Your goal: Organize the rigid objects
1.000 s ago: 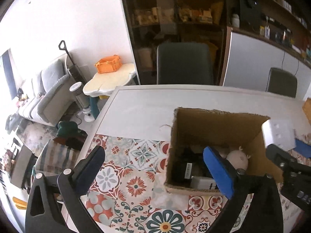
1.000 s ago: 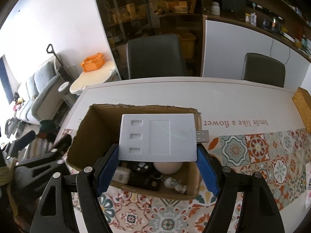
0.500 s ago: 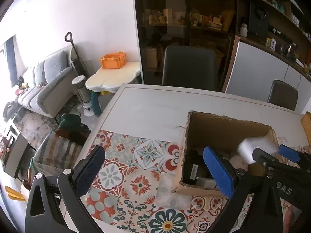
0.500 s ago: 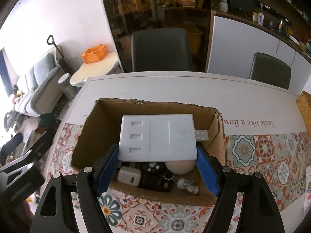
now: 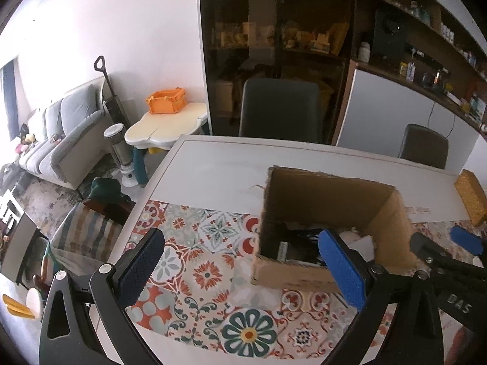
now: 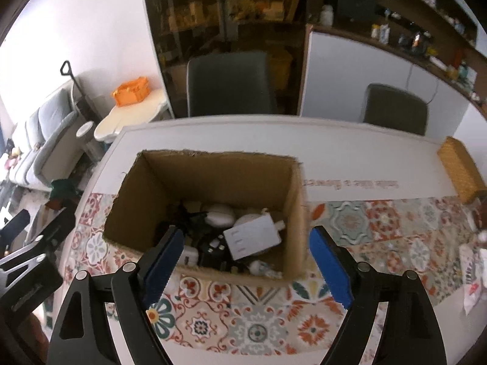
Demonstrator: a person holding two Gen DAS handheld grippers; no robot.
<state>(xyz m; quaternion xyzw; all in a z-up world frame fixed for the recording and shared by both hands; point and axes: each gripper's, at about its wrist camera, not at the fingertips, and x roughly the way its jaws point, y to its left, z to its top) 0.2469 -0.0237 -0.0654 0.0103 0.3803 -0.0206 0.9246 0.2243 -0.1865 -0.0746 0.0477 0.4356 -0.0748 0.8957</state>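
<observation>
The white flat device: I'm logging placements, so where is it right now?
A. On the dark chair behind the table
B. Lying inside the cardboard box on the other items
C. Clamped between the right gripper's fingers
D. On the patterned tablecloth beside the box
B: the white flat device lies tilted on the clutter inside the cardboard box, while the right gripper is open and holds nothing.

Premises are presenting as a home: a grey sofa is standing far left, dining chairs are flanking a tiled-pattern table, shelving is holding household clutter.
</observation>
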